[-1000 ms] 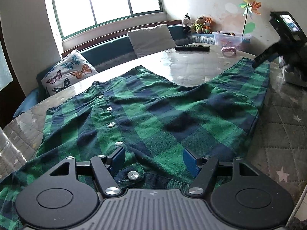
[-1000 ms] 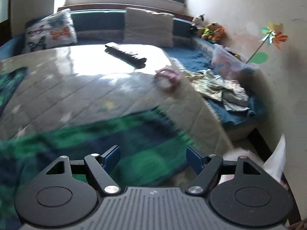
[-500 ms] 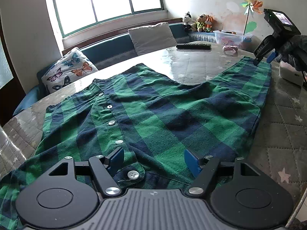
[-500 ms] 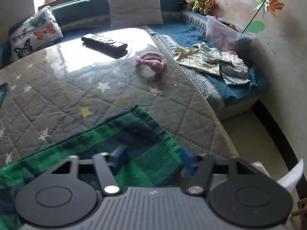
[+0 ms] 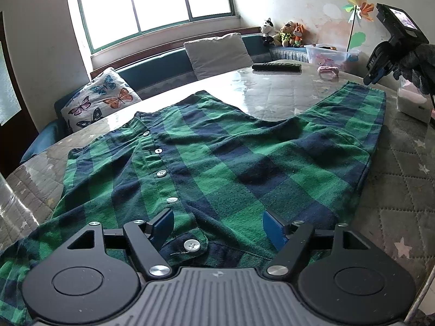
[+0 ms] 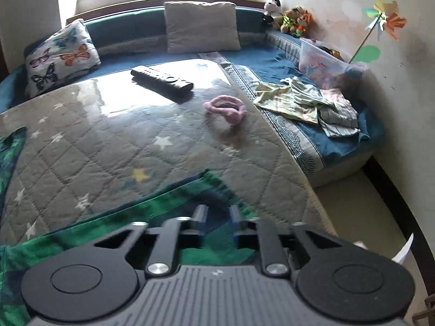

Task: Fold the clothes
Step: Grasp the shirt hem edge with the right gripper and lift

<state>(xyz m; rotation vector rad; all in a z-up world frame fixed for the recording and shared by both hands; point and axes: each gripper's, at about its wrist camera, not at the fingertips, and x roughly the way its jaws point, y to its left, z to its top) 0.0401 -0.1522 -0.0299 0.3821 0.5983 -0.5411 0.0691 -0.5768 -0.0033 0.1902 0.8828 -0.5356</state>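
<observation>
The green plaid shirt is spread on the table, its sleeve end reached at twelve o'clock by the nearly closed, empty right gripper, while the left gripper is held wide open over the collar.

one green-and-navy plaid shirt with five white buttons showing on its placket. two cushions: one butterfly cushion, one plain grey cushion. one black remote. one pink scrunchie. three stuffed toys in the corner. one clear plastic bin. one pinwheel. two grippers: left gripper, right gripper.
</observation>
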